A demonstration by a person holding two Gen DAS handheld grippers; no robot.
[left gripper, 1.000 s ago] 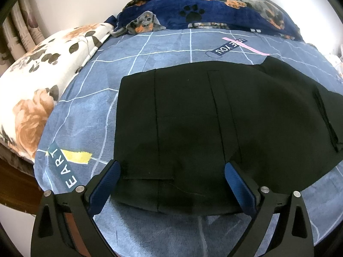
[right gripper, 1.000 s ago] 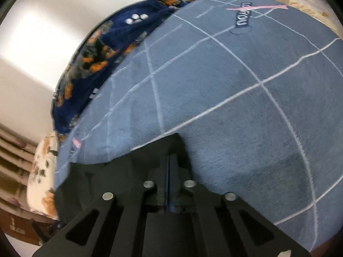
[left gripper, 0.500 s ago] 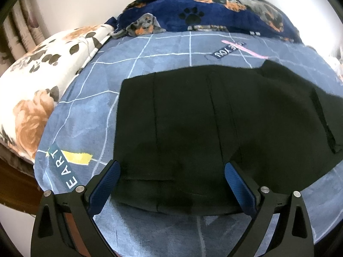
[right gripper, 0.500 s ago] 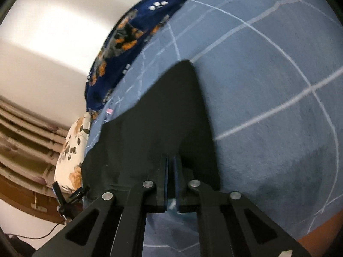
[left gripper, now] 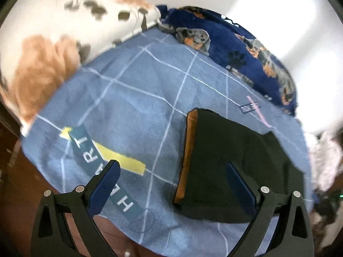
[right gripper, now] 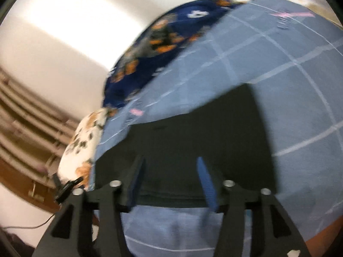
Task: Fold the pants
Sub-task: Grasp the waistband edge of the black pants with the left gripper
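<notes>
The black pants (left gripper: 231, 158) lie folded flat on the blue checked bed cover (left gripper: 133, 98), with an orange-brown lining strip along their left edge. My left gripper (left gripper: 173, 182) is open and empty, hovering over the pants' near left edge. In the right wrist view the pants (right gripper: 197, 141) fill the centre. My right gripper (right gripper: 169, 182) is open and empty just above their near edge.
A white floral pillow (left gripper: 64, 34) lies at the far left of the bed. A navy dog-print blanket (left gripper: 235, 47) runs along the far edge by the wall. A wooden bed frame (right gripper: 25, 150) and the floor show at the left.
My right gripper has opened and let go of the pants, which now lie folded over. My left gripper has swung to the left, toward the pants' left edge.
</notes>
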